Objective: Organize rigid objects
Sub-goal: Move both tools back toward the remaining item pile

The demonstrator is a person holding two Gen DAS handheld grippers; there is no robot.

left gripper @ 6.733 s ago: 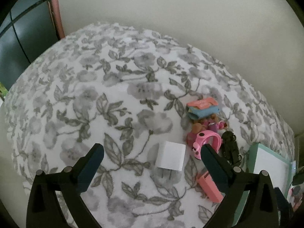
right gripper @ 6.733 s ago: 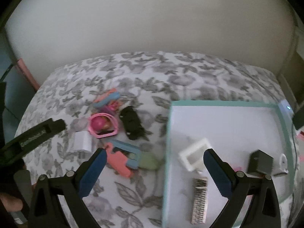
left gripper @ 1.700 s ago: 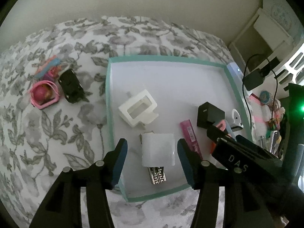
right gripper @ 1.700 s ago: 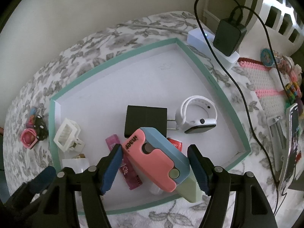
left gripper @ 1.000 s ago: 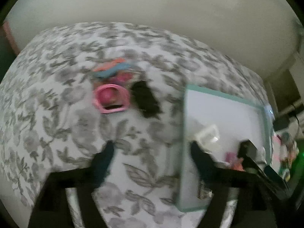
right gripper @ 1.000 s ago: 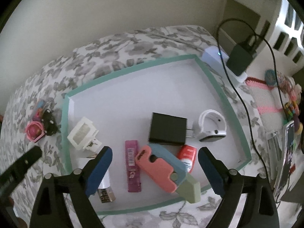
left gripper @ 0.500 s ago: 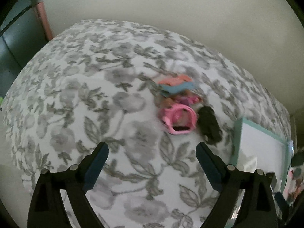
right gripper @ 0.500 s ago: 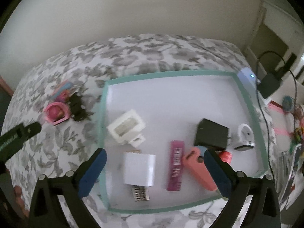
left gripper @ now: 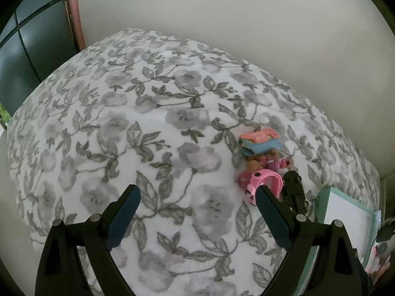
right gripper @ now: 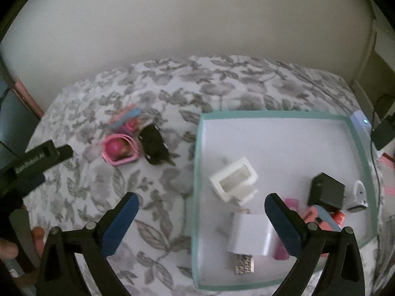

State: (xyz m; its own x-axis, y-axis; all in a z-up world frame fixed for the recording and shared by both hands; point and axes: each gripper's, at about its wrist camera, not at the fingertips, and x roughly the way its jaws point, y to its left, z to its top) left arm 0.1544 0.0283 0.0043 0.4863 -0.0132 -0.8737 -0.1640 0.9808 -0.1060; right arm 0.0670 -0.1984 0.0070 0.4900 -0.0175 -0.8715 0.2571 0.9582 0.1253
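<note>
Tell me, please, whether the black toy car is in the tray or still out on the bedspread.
Out. The black toy car lies on the bedspread, beside the pink toy, outside the tray.

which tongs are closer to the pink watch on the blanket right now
Left. The left tongs hover just short of the pink watch, which sits by their right fingertip. The right tongs hang at the teal tray's edge, farther from the watch.

bed [left gripper: 153, 133]: I am seeing its flowered cover | lying on it: teal tray [right gripper: 246, 115], pink toy [right gripper: 121, 151], black toy [right gripper: 153, 144], coloured clips [left gripper: 259, 141]
</note>
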